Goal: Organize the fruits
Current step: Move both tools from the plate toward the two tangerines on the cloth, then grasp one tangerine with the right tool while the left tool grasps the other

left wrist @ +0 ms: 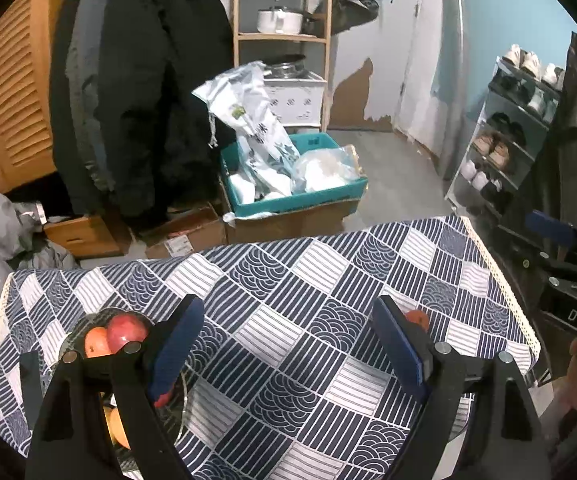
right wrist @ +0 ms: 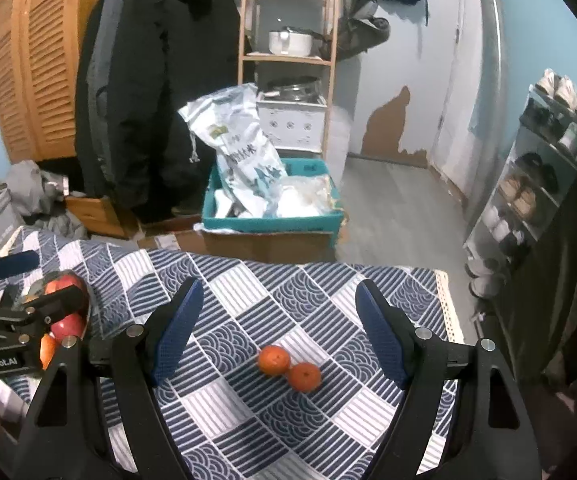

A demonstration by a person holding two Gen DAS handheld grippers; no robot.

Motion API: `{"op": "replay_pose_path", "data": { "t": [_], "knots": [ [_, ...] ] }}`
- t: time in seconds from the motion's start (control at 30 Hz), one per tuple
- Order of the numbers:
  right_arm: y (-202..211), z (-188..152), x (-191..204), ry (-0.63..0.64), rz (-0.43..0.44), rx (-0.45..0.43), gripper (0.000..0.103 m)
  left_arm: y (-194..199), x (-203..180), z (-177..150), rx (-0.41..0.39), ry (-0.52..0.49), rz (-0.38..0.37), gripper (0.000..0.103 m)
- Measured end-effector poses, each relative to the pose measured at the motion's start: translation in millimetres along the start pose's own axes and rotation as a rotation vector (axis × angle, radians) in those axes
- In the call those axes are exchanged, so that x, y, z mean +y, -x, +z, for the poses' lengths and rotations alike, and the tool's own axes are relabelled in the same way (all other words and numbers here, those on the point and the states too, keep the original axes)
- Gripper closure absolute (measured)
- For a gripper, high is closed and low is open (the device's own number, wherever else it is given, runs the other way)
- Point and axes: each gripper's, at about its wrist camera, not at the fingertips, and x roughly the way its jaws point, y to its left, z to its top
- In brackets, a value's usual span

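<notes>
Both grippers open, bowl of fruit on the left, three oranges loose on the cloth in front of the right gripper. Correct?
Not quite: the right wrist view shows two loose oranges, not three, touching each other on the cloth ahead of the right gripper. The rest holds: both grippers are open, left gripper included, and the bowl of fruit sits on the left.

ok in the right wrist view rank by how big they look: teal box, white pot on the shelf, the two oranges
1. teal box
2. white pot, though it stands farther off, so true size is unsure
3. the two oranges, which look alike
</notes>
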Motion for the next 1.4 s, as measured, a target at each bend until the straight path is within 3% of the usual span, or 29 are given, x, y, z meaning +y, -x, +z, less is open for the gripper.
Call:
{"op": "replay_pose_path", "data": {
  "t": [0.6,0.8,1.23,1.4],
  "knots": [
    [-94.3,-54.4,-43.3,-0.071,-0.013,0.259,0.024,-105.0,-29.8,-22.9,0.231,-0.014,-0.064,0.016],
    [-131.9,-84.6,-47.2,-0.056,-0.01,0.369,0.025,-131.9,-43.4,-31.0,0.256,-0.038,-0.072,0.016],
    [-186.3,-125.6,-57.1,-0.106,0.045,0.5,0.032,-176.8,-58.0,-50.9,0.324,-0.102,-0.095,0.016],
    [-195.9,-131.7,-55.1,-0.102,0.081,0.514,0.044,-183.5,-60.3,-53.5,0.336,-0.102,-0.11,0.016]
  ]
}}
